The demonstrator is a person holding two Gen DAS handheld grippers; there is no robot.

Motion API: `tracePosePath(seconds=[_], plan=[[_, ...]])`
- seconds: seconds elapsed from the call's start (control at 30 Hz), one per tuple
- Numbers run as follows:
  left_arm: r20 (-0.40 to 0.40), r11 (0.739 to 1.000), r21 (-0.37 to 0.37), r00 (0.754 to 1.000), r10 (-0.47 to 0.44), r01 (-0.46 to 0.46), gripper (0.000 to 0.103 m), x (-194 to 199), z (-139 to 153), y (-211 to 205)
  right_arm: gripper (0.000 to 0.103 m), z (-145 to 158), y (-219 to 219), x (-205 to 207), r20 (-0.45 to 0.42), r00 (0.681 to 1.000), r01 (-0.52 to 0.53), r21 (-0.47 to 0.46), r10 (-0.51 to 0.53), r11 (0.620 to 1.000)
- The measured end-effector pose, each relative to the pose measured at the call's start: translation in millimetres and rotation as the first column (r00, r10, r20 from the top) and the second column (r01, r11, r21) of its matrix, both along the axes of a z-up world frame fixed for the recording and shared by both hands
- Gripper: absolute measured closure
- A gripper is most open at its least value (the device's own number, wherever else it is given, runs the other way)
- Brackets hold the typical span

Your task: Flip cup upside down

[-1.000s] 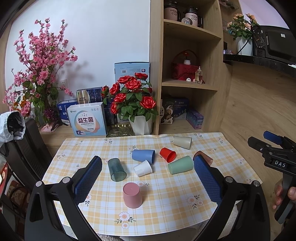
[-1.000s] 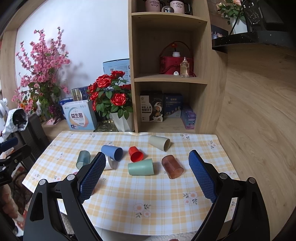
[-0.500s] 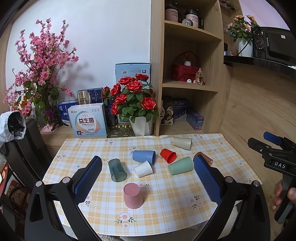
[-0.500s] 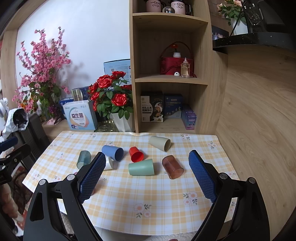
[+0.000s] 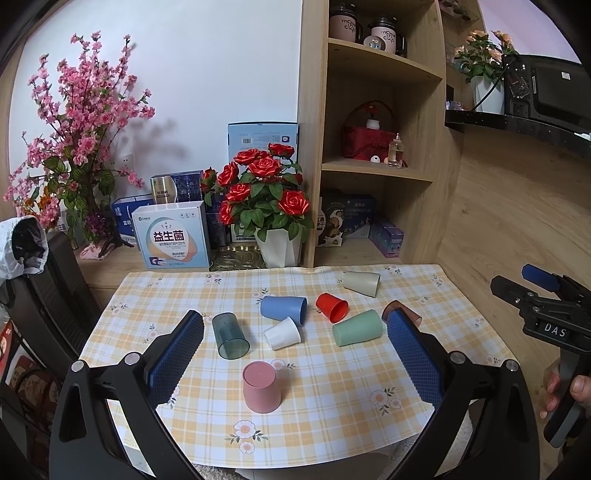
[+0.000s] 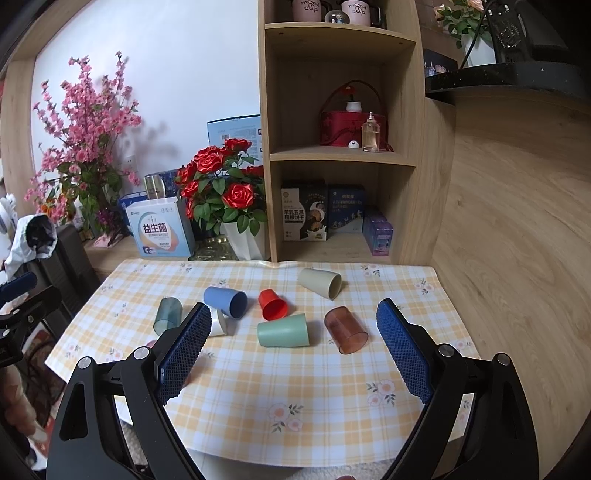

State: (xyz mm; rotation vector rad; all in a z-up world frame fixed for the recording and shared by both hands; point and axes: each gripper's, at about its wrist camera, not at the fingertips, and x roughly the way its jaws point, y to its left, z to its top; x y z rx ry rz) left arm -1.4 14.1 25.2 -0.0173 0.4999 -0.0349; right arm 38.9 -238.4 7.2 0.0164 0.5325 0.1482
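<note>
Hovering: both grippers above the near edge of the counter [image 5: 369, 424], nothing held
Left gripper [image 5: 295, 363]: fingers spread wide, empty; blue pads [image 5: 173, 356] frame the cup group
Right gripper [image 6: 293, 352]: fingers released, wide apart, empty; also seen at right edge of left view, body tagged "DAS"
Pink cup [image 5: 260, 386]: already upside down, base up, nearest the left gripper, apart from the rest
Teal cup [image 5: 229, 335]: translucent, on its side, mouth toward camera, empty
White cup [image 5: 282, 333]: small, on its side, just in front of the blue cup
Blue cup [image 6: 225, 301]: on its side, mouth open to the right-front, empty
Red cup [image 6: 272, 304]: small, on its side, empty, between blue and beige
Green cup [image 6: 283, 330]: on its side, base to the left in the right view
Brown cup [image 6: 346, 329]: translucent, on its side, empty, just right of the green one
Beige cup [image 6: 320, 282]: on its side at the back, mouth to the right, empty
Rose pot [image 5: 277, 247]: white, holds red roses, behind the counter
Box [image 5: 170, 236]: white-blue, reads "益生菌"
Mugs [image 6: 328, 9]: top shelf, printed "mood in cup"
Biscuit box [image 6: 304, 210]: lower shelf, reads "羊乳五黑"; smaller print too small to tell
Basket [image 6: 352, 127]: red, middle shelf, small white vase on it; clear bottle beside it
</note>
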Motion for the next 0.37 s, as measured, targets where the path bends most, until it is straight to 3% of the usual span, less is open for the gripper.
tracePosePath(seconds=[0.37], plan=[[-0.004, 1.000, 0.009, 1.000, 0.010, -0.010, 0.006, 0.1, -0.1, -0.3, 0.015, -5.9, 1.5, -1.5, -0.005, 1.000, -0.001, 0.000, 0.001, 1.000]])
